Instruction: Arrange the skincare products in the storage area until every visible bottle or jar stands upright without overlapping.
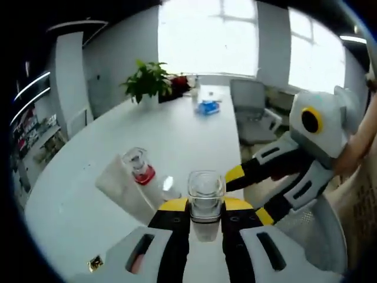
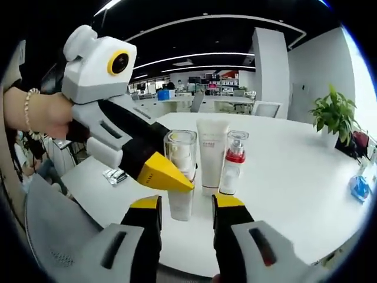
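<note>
On the white table point(image 2: 294, 177), three skincare containers are counted, all upright and close together near the table's edge. In the right gripper view they are ranged, from left to right, as a clear square-shouldered bottle point(image 2: 180, 177) with a transparent cap, a matte white squeeze tube point(image 2: 211, 154) standing on its flat cap, and a slim clear pump bottle point(image 2: 232, 165) with a red collar. The clear bottle is clamped between the yellow-tipped jaws of the left gripper point(image 2: 177, 183), which enters that view from the left, held in a hand with a beaded bracelet. A small foil-like packet point(image 2: 115, 175) lies on the table to the left, behind that gripper. The right gripper point(image 2: 185, 207) is held just short of the clear bottle, its jaws apart and empty. Farther right, a leafy potted plant point(image 2: 336, 115) and a blue object point(image 2: 358, 187) are seen. In the left gripper view, the white tube point(image 1: 121, 186) and red-collared bottle point(image 1: 140, 167) are seen at left, the clear bottle point(image 1: 206, 197) is gripped at centre by the left gripper point(image 1: 206, 209), and the right gripper point(image 1: 253, 191) is seen at right, beside a grey office chair point(image 1: 253, 112).
</note>
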`<state>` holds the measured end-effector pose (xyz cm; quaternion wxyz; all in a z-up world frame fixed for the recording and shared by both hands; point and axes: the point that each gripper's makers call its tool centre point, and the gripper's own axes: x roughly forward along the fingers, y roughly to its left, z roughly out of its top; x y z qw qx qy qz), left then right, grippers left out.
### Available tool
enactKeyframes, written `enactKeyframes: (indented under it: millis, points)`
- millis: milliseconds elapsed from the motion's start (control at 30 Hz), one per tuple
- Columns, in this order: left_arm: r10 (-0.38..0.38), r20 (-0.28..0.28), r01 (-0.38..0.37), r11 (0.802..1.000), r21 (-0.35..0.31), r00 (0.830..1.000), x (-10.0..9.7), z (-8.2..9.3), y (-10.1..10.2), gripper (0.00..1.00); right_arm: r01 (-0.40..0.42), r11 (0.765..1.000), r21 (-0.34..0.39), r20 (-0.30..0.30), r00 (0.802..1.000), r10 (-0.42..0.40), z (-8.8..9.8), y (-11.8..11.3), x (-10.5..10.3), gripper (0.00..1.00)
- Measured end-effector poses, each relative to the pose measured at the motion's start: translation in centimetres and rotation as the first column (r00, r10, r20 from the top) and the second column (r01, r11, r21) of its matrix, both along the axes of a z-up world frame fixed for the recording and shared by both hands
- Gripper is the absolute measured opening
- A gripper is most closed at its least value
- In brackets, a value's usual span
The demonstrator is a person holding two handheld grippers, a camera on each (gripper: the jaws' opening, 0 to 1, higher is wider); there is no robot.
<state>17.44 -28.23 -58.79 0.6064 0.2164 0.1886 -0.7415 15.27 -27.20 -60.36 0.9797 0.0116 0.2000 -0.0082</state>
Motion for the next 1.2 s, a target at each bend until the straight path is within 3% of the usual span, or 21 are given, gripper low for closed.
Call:
enactKeyframes:
  millis: [467,667,900,1200]
  points:
    - [-0.003,-0.017,0.003,1.0,-0.003,1.0,1.7,-3.8,-1.3,0.16,0.072,0.997,0.036,-0.024,0.997,-0.072,-0.9,-1.4,-1.7,0.68]
    - [-0.001,-0.03,0.0,1.0,-0.024,1.0,2.4,-4.3,-1.8,0.16,0.093,0.995,0.028,-0.036,0.995,-0.092,-1.2,-1.5,-1.5,0.82]
    - [-0.011,-0.032,0.009,0.998,-0.058,0.999,3.5,-4.7,-2.4,0.16,0.106,0.994,0.037,-0.043,0.994,-0.104,-1.4,-1.7,-1.4,0.88]
    - [-0.027,-0.037,0.025,0.998,-0.058,0.999,4.2,-5.8,-3.0,0.16,0.125,0.991,0.047,-0.056,0.991,-0.122,-1.7,-2.0,-1.4,0.94]
